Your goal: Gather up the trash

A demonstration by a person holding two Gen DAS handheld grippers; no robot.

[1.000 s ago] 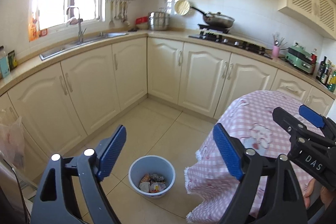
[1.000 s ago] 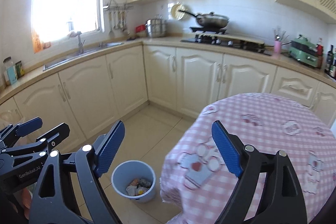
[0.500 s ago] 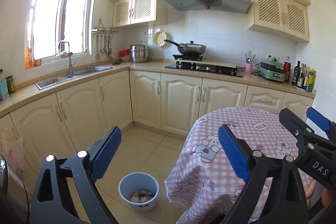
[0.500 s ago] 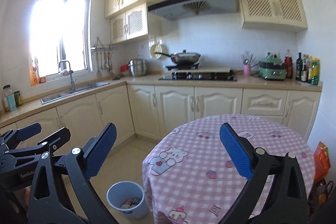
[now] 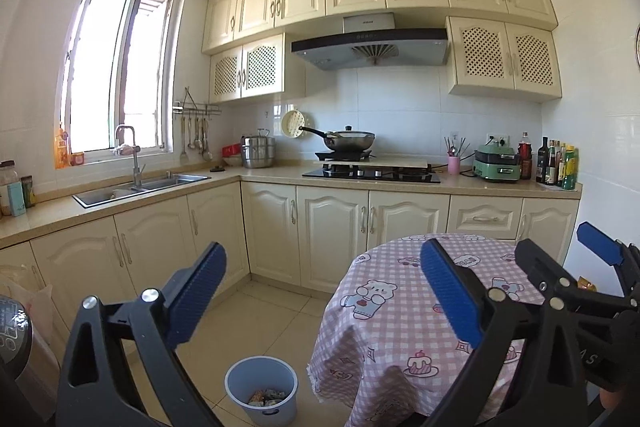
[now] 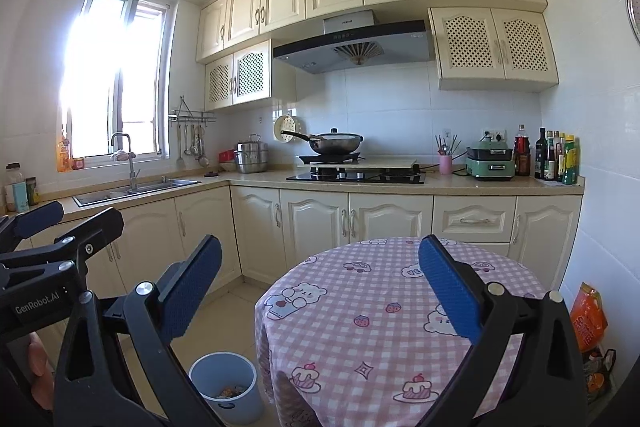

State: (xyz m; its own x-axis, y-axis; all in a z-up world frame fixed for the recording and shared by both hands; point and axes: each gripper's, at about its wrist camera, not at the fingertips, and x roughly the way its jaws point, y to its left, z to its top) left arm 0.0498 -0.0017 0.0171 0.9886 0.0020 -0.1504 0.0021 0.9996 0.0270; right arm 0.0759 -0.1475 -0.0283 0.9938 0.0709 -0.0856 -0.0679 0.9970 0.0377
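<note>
From the left wrist view, the left hand-held gripper (image 5: 322, 297) has just been opening and stands wide with nothing between its blue pads. Below it, a pale blue bin (image 5: 261, 394) sits on the tiled floor just beside the round bench (image 5: 384, 339) under a pink checked cloth; wrappers lie in the bin's bottom. The right hand-held gripper (image 5: 560, 253) shows at the right edge.

From the right wrist view, the right hand-held gripper (image 6: 320, 293) is likewise spread and empty, having just been opening. The bin (image 6: 224, 389) stands at the cloth's left edge, trash inside.
</note>
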